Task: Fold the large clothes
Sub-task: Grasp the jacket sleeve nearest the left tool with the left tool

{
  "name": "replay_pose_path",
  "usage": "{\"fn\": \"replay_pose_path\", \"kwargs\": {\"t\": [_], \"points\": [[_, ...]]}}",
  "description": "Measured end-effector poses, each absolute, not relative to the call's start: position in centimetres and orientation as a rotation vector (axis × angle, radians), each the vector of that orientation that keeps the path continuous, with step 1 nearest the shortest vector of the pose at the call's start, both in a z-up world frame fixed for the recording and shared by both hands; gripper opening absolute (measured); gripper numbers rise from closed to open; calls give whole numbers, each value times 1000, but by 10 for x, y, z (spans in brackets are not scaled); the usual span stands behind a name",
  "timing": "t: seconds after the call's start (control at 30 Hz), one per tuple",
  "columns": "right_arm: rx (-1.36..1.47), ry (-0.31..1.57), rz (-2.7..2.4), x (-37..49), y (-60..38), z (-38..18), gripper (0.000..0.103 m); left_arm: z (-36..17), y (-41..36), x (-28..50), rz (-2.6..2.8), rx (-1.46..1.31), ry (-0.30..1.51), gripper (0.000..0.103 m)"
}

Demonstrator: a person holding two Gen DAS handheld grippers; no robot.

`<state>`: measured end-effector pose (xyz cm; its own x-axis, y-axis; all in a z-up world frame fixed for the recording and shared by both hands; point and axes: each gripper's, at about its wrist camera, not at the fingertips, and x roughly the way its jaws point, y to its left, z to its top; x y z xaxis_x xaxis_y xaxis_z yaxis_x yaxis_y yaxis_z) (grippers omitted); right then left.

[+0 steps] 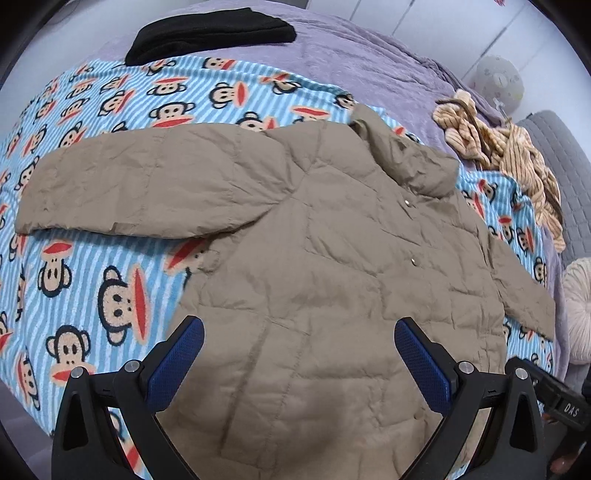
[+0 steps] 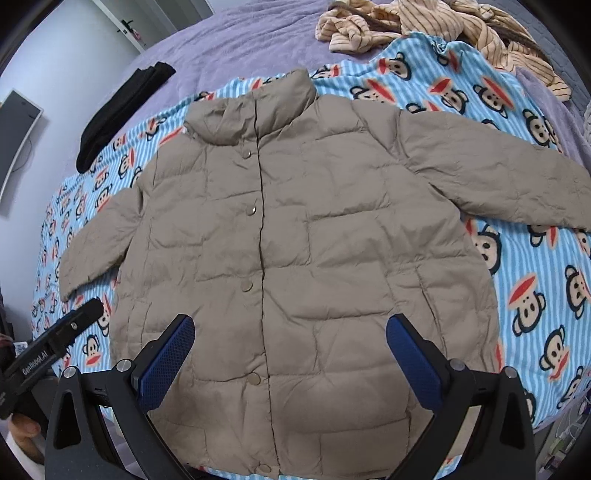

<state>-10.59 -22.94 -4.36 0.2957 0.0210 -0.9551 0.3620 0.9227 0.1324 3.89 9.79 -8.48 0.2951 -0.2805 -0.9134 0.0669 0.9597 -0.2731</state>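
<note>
Broadly, a purple bedspread (image 2: 258, 40) carries a monkey-print blanket (image 2: 524, 302). Tan jacket (image 2: 295, 229) lies flat on the blanket, buttoned, sleeves spread. Black garment (image 2: 122, 107) far left; striped cloth (image 2: 424, 22) far right. Left gripper (image 1: 299, 354) and right gripper (image 2: 290, 350) hover over the near hem, fingers wide, empty.

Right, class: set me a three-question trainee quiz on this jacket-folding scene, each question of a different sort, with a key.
1. True or false: the tan padded jacket lies spread flat, front up, sleeves out to both sides.
2. Multiple choice: what lies directly under the jacket? A) bare wood B) monkey-print blanket C) a towel
3. Fill in: both the left gripper and right gripper have their blue-padded fingers ____, holding nothing.

Key: 1 true; 2 B; 3 open
</note>
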Motion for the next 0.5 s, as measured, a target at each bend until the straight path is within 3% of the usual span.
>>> {"fn": "replay_pose_path", "kwargs": {"t": [0.3, 0.5], "points": [[374, 1317, -173, -72, -156, -102, 103, -168, 265, 92, 28, -568, 1196, 103], [377, 1319, -93, -42, -115, -132, 103, -198, 320, 139, 126, -631, 1126, 103]]}}
